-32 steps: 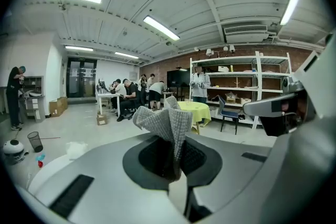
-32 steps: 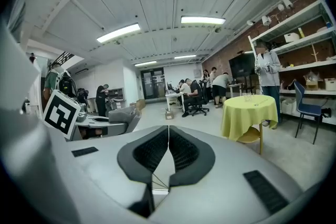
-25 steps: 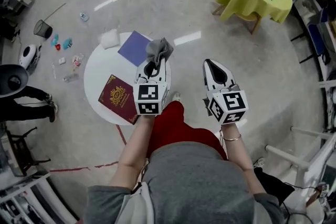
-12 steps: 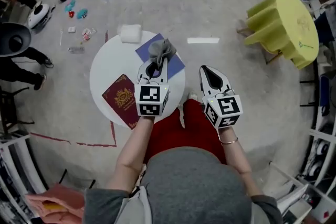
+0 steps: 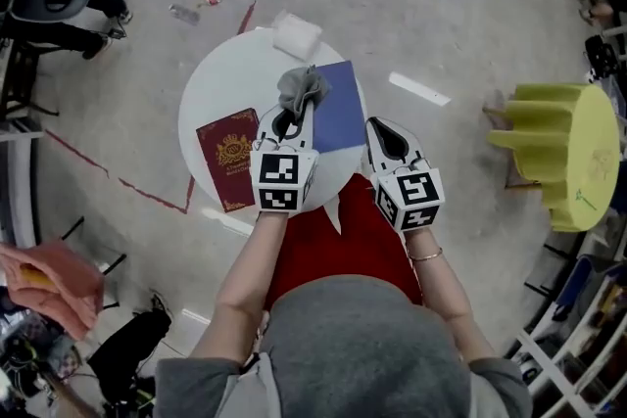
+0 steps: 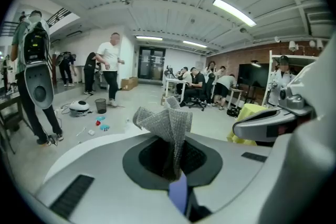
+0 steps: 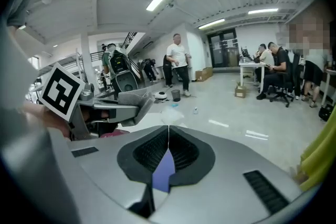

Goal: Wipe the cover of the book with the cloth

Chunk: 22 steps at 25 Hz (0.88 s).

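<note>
Overall: nobody is wiping yet; both tools hang over the round white bench (image 5: 220, 83) in the upper middle of the head view.
Left tool (image 5: 296, 111): clamped on the grey cloth (image 5: 299, 85), which bunches up past the jaw tips in a loose, crumpled tuft.
Right tool (image 5: 380, 127): jaws pressed together with nothing between them, only a sliver of blue showing through the gap below.
Red book (image 5: 230, 160): lies flat at the lower left of the bench, cover up with a gold crest, apart from both tools.
Blue book (image 5: 338, 108): lies flat at the right of the bench, under and between the two tools; the cloth hangs above its left edge.
Which book: judging by the tools' place, the blue one seems next, though the task sentence could as well mean the red one.
Other item: a white packet (image 5: 296, 36) sits at the top edge of the bench, clear of both books.
How the cloth handles: soft, light and floppy; a grip at one bunched end, as now, leaves a free tuft to drag flat across a cover.
How a book handles: stiff, flat and probably light, so it may slide on the smooth bench under a stroke.
Where to hold: the empty right tool could press down on a corner or an edge to pin the book.
</note>
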Each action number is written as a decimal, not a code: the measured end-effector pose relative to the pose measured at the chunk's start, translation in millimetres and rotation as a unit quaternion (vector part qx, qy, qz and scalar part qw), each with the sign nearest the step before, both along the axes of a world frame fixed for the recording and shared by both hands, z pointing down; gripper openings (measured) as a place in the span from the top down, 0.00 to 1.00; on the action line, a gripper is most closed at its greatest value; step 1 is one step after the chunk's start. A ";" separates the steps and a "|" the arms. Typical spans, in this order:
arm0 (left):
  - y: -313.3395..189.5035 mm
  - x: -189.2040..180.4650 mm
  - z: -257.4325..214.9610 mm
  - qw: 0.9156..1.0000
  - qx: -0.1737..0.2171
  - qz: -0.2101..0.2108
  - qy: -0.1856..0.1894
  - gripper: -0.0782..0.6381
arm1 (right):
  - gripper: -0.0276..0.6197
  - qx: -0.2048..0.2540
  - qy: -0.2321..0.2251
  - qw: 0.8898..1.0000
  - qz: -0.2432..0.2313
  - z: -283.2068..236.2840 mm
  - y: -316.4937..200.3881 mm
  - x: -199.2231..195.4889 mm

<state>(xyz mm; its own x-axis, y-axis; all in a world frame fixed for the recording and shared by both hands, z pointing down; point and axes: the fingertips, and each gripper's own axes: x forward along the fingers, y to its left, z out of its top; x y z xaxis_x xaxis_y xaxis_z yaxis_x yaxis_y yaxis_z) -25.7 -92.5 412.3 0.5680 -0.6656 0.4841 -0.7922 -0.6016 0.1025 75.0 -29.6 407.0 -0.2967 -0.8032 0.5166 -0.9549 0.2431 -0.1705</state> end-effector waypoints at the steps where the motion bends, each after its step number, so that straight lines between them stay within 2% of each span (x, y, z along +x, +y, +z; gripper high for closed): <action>1: -1.4 -2.4 2.9 1.000 -0.004 -0.013 -0.003 0.85 | 0.91 -0.006 -0.001 1.000 -0.013 5.0 -4.1 -0.6; 6: -4.3 -7.9 24.3 0.998 -0.025 -0.062 -0.015 0.85 | 0.91 -0.039 0.000 0.997 -0.073 35.0 -17.9 -6.7; 13: 1.3 -1.7 57.5 0.993 -0.062 -0.102 -0.024 0.85 | 0.91 -0.078 0.011 0.987 -0.137 80.6 -27.0 -12.4; 22: 1.2 8.3 92.1 0.989 -0.099 -0.111 -0.025 0.85 | 0.91 -0.126 0.029 0.975 -0.179 129.5 -18.9 -26.2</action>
<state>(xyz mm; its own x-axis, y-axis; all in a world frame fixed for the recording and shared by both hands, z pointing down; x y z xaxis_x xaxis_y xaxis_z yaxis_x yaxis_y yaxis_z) -17.3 -91.4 504.4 0.3913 -0.6608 0.6405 -0.9093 -0.3846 0.1587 48.8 -48.5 536.4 -0.4994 -0.4984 0.7086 -0.8261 0.5203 -0.2162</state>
